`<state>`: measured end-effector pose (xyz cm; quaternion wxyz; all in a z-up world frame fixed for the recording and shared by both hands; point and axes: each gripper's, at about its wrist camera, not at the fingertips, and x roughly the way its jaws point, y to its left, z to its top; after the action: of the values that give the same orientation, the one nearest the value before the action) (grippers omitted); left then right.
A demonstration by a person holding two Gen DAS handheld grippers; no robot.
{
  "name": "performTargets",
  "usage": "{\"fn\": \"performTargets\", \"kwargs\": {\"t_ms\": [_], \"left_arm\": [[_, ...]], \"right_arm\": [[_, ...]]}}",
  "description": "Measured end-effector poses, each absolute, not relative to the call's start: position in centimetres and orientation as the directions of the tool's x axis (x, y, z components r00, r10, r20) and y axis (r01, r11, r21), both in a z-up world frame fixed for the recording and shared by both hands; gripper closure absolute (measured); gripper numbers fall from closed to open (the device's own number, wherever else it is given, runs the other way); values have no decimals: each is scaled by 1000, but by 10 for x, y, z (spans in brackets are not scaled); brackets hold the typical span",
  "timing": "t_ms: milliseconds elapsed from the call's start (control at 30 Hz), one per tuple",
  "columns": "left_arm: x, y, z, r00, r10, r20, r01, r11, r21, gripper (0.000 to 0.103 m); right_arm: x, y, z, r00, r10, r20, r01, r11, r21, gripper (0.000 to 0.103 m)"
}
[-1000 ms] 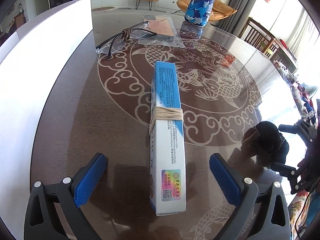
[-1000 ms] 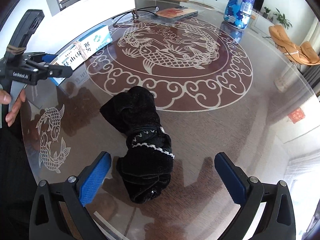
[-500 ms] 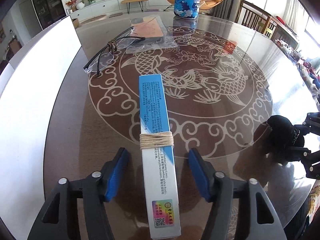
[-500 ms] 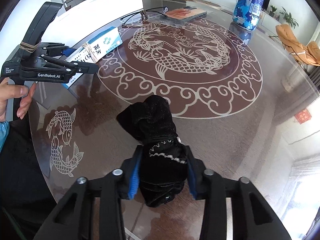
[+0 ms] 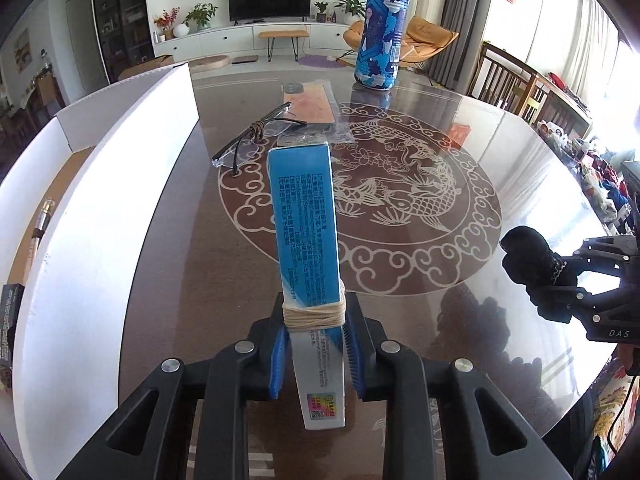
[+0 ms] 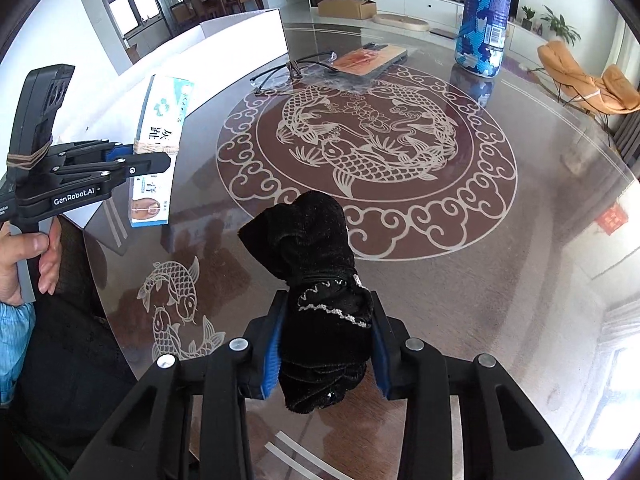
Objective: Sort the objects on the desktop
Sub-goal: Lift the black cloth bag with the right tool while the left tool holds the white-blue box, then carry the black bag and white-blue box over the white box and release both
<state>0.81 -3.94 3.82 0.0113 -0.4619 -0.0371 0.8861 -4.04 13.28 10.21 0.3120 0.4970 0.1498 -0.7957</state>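
The left gripper [image 5: 315, 350] has its blue pads pressed on both sides of a long blue-and-white carton [image 5: 308, 248], just below the tan string wound around it; the jaws are closing on it. The carton juts up the middle of the left wrist frame, clear of the table. In the right wrist view the same gripper [image 6: 154, 160] shows at the left edge, gripped by a hand [image 6: 28, 258], with the carton [image 6: 158, 148] tilted above the tabletop.

The right gripper [image 6: 326, 354] is clamped on a black velvety cloth bundle [image 6: 316, 276] with a silver-stitched edge, bottom centre of its frame; it appears at the right edge of the left wrist view [image 5: 538, 270].

Beyond, on the glass table with the carp pattern [image 5: 400, 200], lie folded eyeglasses [image 5: 256, 136], a phone in clear wrap [image 5: 310, 104] and a blue patterned bottle [image 5: 382, 28] at upper centre. A white open box [image 5: 100, 184] fills the left.
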Motion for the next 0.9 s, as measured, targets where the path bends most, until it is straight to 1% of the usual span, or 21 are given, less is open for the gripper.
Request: {"fn": "performTargets", "kwargs": {"t_ms": [367,533,733,900], "left_arm": [[53,-83,101,-697,42,-716,81,-987,-137,78],[65,-123,137,-725,8,-689,124,-982,-143,78],[74,-194,161,-706,-88,-703,235,-965,-115,78],[71,-248,149,-646,-124,-753,319,-940,-118,78]], "right_arm": [[-31,79,137,-325,-428,-843,708,-701,84,66],[-34,38,157,-313,-479,-820,744,-661,102,66],[-41,-39,188,-270,-551,-790,800,-585,134,66],[-43,-114,211,-205,-617,-760,843,-505,182,65]]}}
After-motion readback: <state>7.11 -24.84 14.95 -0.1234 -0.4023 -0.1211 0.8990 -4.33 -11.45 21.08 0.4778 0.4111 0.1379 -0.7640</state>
